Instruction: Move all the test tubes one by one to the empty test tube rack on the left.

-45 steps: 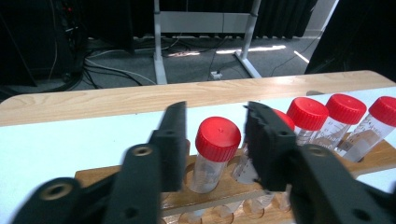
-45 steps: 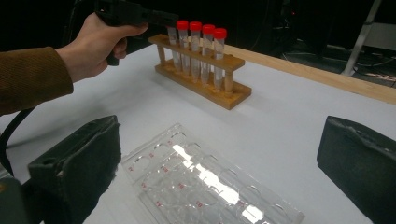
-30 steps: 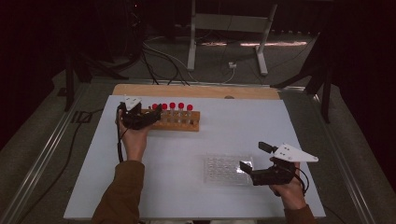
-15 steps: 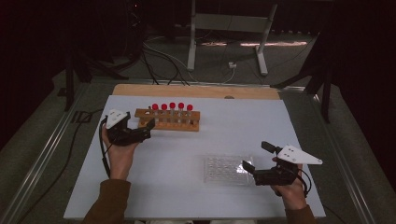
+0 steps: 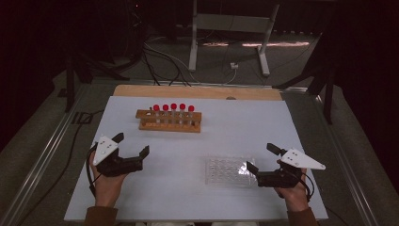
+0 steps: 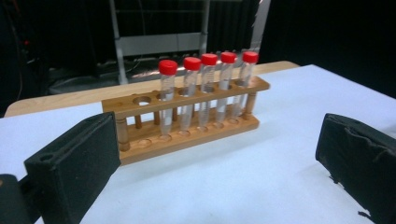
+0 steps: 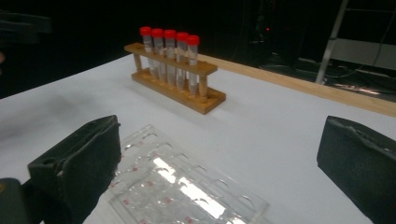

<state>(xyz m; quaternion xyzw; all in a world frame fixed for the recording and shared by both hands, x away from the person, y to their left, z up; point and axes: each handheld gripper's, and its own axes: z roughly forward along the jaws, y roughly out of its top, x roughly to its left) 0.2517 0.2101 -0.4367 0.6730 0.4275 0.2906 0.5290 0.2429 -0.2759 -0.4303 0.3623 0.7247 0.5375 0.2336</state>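
A wooden rack (image 5: 169,121) with several red-capped clear tubes (image 5: 173,111) stands at the table's back centre. One hole at its left end (image 6: 141,100) holds no tube. My left gripper (image 5: 132,144) hovers near the table's front left, well short of the rack. Its jaws have just been opening and stand open with nothing between them; the rack (image 6: 187,116) faces them in the left gripper view. My right gripper (image 5: 261,158) is open at the right edge of a clear well plate (image 5: 226,172), which lies flat under its left jaw (image 7: 182,191).
The white table top (image 5: 263,127) ends in a wooden strip (image 5: 197,92) at the back. Metal rails run along both sides. Cables and a metal stand (image 5: 230,23) sit on the dark floor beyond. Bare table lies between the rack and the plate.
My left hand has drawn back from the rack's left end toward the front left of the table. The right gripper has stayed by the plate.
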